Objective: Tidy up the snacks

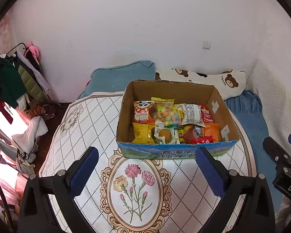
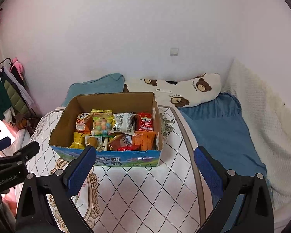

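— What's nearest on your side?

— My left gripper [image 1: 147, 171] and right gripper [image 2: 144, 171], blue textured pads spread wide, nothing between them, over a round table [image 1: 83, 128] with a glossy diamond-quilted cover and a carnation medallion [image 1: 134, 190].

— And the snacks?

— Crinkly foil packets [image 1: 170, 123] piled in an open corrugated cardboard box [image 2: 114, 156] on the table. Behind it, a soft bear-print pillow [image 2: 196, 89] and ribbed blue bedding [image 2: 219, 128].
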`<state>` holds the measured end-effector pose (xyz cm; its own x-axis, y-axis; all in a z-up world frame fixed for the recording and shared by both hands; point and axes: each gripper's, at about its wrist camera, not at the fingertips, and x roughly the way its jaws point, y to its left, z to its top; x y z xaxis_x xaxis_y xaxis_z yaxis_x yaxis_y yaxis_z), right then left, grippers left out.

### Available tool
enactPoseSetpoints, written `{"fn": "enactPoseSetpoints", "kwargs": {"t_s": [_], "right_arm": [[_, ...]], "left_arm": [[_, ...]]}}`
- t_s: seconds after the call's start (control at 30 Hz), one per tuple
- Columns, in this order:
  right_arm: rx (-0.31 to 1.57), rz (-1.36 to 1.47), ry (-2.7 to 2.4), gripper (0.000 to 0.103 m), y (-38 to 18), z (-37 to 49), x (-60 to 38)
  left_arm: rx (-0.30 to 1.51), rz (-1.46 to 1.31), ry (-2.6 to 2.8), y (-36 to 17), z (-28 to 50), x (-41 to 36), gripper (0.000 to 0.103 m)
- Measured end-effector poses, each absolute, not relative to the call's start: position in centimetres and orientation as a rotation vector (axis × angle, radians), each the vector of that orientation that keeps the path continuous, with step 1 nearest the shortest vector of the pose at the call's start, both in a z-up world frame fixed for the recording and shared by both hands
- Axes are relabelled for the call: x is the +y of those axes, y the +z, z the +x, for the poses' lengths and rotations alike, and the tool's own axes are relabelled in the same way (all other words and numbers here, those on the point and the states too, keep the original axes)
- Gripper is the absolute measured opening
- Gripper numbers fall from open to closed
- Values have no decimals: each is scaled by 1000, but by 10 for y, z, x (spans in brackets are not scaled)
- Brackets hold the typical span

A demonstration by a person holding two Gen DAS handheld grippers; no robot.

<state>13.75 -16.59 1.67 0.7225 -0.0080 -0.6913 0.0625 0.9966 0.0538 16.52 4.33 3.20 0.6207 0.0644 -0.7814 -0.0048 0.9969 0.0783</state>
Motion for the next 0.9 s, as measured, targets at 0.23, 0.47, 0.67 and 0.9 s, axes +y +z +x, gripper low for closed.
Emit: {"fn": "enactPoseSetpoints", "kwargs": {"t_s": [0.23,0.47,0.67,0.9], "right_arm": [[778,66,-28,102,7,148,-163],[775,65,-29,103,4,150,-162],[774,70,-28,103,4,149,-163],[773,73,-27,103,6,147,-164]], "left_arm": [[913,65,38,26,171,42,102],[912,68,33,24,172,42,102],[913,75,23,26,172,41,102],[913,80,20,26,171,40,102]]}}
